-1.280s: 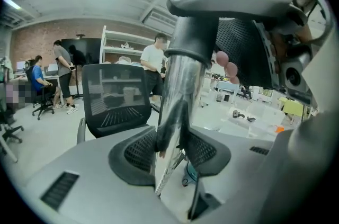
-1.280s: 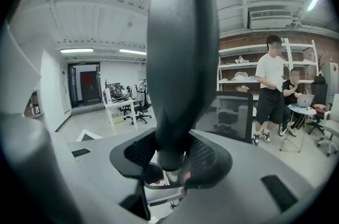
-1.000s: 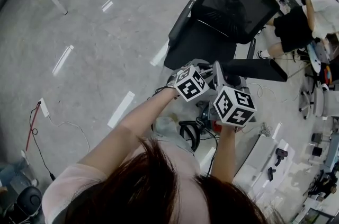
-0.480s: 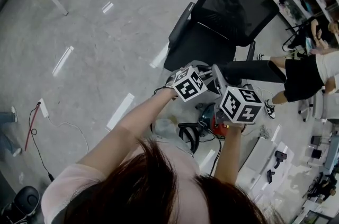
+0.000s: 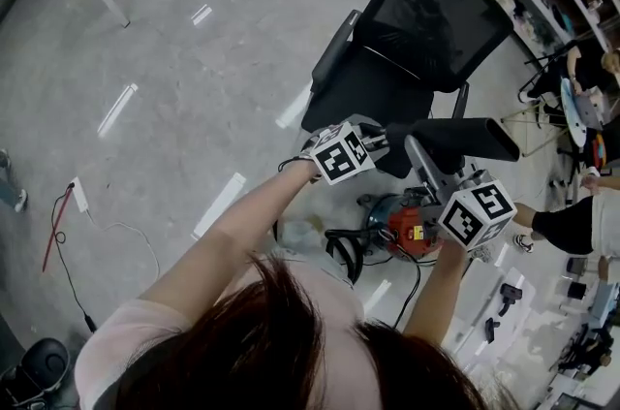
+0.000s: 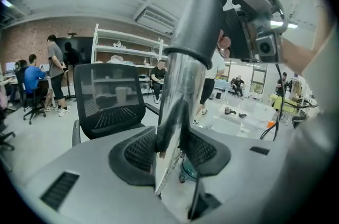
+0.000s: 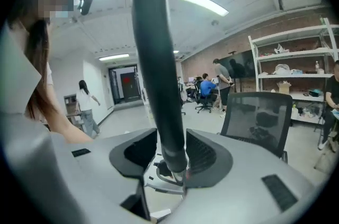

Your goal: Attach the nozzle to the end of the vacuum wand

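Before a black office chair [image 5: 426,20], my left gripper [image 6: 170,150] clamps the silver wand [image 6: 177,88], my right gripper [image 7: 172,157] the dark nozzle [image 7: 153,59], in line, end to end.

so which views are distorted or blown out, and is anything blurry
Head view: fisheye bend, even light, hair soft at the bottom edge. Left gripper view: strong barrel distortion, mirror reflections on the silver wand. Right gripper view: dark corners, ceiling light bright, dark tube sharp.
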`<state>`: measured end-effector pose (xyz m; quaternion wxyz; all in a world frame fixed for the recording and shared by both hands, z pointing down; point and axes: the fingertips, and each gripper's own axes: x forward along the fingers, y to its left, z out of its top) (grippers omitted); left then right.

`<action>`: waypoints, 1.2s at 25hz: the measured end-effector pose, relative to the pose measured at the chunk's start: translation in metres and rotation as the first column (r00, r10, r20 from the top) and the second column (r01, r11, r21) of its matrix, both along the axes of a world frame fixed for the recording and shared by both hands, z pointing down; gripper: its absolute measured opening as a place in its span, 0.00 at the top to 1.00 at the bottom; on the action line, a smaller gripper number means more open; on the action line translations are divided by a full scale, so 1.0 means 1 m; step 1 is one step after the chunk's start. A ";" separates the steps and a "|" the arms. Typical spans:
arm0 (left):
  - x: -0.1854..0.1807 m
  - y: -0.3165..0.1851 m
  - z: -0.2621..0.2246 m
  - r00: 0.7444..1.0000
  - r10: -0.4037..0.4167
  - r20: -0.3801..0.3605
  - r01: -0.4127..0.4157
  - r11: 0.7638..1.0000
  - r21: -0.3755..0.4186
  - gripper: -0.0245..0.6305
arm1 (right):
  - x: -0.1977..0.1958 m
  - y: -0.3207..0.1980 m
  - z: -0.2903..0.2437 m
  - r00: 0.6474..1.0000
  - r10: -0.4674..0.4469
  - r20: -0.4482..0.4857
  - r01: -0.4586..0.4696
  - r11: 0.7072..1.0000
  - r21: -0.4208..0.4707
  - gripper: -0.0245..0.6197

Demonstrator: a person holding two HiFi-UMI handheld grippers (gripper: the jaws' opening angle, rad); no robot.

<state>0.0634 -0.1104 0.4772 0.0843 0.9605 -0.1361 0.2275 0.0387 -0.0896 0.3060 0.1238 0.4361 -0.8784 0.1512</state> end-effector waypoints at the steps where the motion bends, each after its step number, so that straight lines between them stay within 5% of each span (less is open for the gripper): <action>1: 0.001 0.001 0.000 1.000 0.012 -0.001 -0.012 1.000 -0.001 0.72 | -0.001 0.000 -0.005 1.000 -0.020 0.009 0.020 1.000 0.016 0.67; 4: 0.002 0.006 -0.001 1.000 0.025 -0.003 -0.025 1.000 0.007 0.72 | -0.005 0.000 -0.008 0.999 -0.053 -0.012 0.054 0.998 0.027 0.73; 9: 0.006 0.011 -0.001 0.999 0.035 0.020 -0.036 0.998 0.053 0.72 | -0.003 -0.013 -0.008 0.997 0.017 -0.071 -0.018 1.000 -0.019 0.76; 17: 0.007 0.008 0.000 1.000 0.012 0.009 -0.012 0.999 0.050 0.72 | 0.004 -0.018 -0.007 0.989 0.144 -0.029 -0.144 0.990 0.013 0.76; 25: 0.008 0.000 0.002 0.998 -0.061 0.023 0.060 0.996 0.068 0.72 | 0.013 -0.020 -0.004 0.908 0.416 -0.045 -0.413 0.909 0.058 0.76; 30: 0.014 0.001 0.001 0.996 -0.078 0.034 0.076 0.995 0.071 0.72 | 0.010 -0.021 -0.004 0.873 0.468 -0.137 -0.461 0.883 0.086 0.76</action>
